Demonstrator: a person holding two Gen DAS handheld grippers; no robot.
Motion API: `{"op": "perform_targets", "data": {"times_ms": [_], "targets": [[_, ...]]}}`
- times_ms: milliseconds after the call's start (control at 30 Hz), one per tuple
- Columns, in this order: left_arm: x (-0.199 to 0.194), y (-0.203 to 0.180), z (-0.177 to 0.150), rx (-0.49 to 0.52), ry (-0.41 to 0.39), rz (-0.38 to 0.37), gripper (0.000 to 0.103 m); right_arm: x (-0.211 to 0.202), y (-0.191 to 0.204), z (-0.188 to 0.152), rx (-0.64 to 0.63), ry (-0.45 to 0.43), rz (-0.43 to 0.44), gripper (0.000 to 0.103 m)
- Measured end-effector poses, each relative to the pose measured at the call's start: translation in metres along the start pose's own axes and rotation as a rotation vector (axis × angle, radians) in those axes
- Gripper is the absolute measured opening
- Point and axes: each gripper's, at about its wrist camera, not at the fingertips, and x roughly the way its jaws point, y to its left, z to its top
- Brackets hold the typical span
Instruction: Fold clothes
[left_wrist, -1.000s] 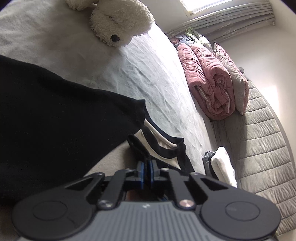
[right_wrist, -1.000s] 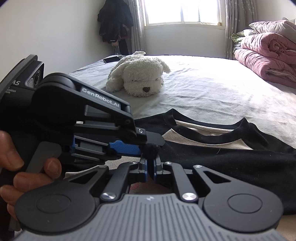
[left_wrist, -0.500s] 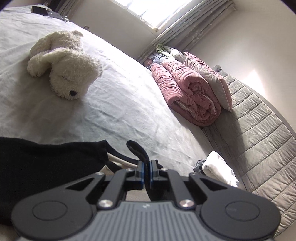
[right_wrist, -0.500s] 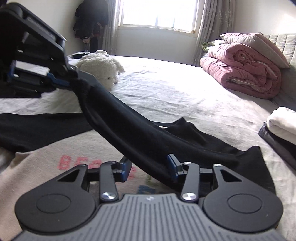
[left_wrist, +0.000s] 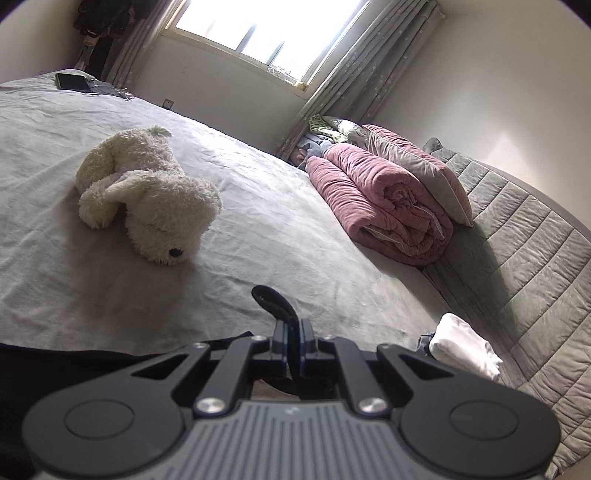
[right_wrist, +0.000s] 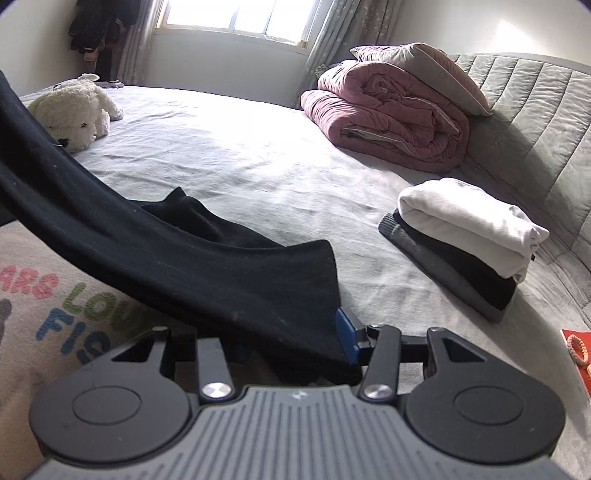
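Observation:
A black shirt with a beige front and coloured letters (right_wrist: 55, 295) lies on the grey bed (right_wrist: 258, 155). My left gripper (left_wrist: 291, 332) is shut on a strip of its black fabric (left_wrist: 275, 301), which curls up past the fingertips above the sheet. In the right wrist view that black fabric (right_wrist: 184, 258) stretches taut from the upper left down across my right gripper (right_wrist: 266, 332). The right gripper's jaws stand apart; one blue pad (right_wrist: 347, 336) shows beside the cloth, clear of it, and the other finger is hidden under it.
A white plush dog (left_wrist: 147, 199) lies further back on the bed. A rolled pink quilt (right_wrist: 388, 114) and a pillow lean against the grey padded headboard (right_wrist: 535, 122). A stack of folded clothes (right_wrist: 461, 240) sits to the right. A red item (right_wrist: 576, 354) is at the right edge.
My right gripper has opened, let go of the black fabric and swung right. My left gripper has risen and rolled with the fabric still pinched, and is now out of the right wrist view.

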Motion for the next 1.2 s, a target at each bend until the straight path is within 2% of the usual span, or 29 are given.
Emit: {"op": "perform_targets", "data": {"times_ms": [100, 300, 533, 700, 767, 867, 1000, 1033, 1067, 1200], "targets": [[-0.003, 0.019, -0.008, -0.015, -0.004, 0.009, 0.005, 0.003, -0.008, -0.005, -0.024, 0.006, -0.024, 0.049], [-0.006, 0.060, -0.038, -0.034, 0.012, 0.024, 0.005, 0.005, -0.022, -0.013, -0.068, 0.006, -0.016, 0.050], [0.007, 0.097, -0.075, -0.075, 0.093, 0.074, 0.006, 0.009, -0.027, -0.017, -0.106, 0.014, 0.006, 0.056], [0.006, 0.103, -0.076, -0.118, 0.098, 0.038, 0.012, 0.009, -0.029, -0.016, -0.118, 0.019, 0.022, 0.056], [0.004, 0.105, -0.073, -0.134, 0.093, 0.024, 0.022, 0.009, -0.031, -0.015, -0.116, 0.022, 0.032, 0.056], [0.005, 0.105, -0.070, -0.159, 0.071, 0.014, 0.030, 0.010, -0.038, -0.015, -0.072, 0.031, 0.052, 0.057], [0.018, 0.103, -0.068, -0.171, 0.097, 0.034, 0.026, 0.012, -0.042, -0.017, -0.030, 0.038, 0.067, 0.060], [0.020, 0.102, -0.068, -0.160, 0.099, 0.050, 0.013, 0.011, -0.042, -0.017, -0.027, 0.039, 0.072, 0.060], [0.022, 0.100, -0.067, -0.150, 0.102, 0.066, 0.005, 0.010, -0.043, -0.017, -0.025, 0.041, 0.079, 0.060], [0.020, 0.088, -0.066, -0.050, 0.082, 0.114, 0.004, 0.005, -0.051, -0.016, -0.031, 0.053, 0.132, 0.062]]}}
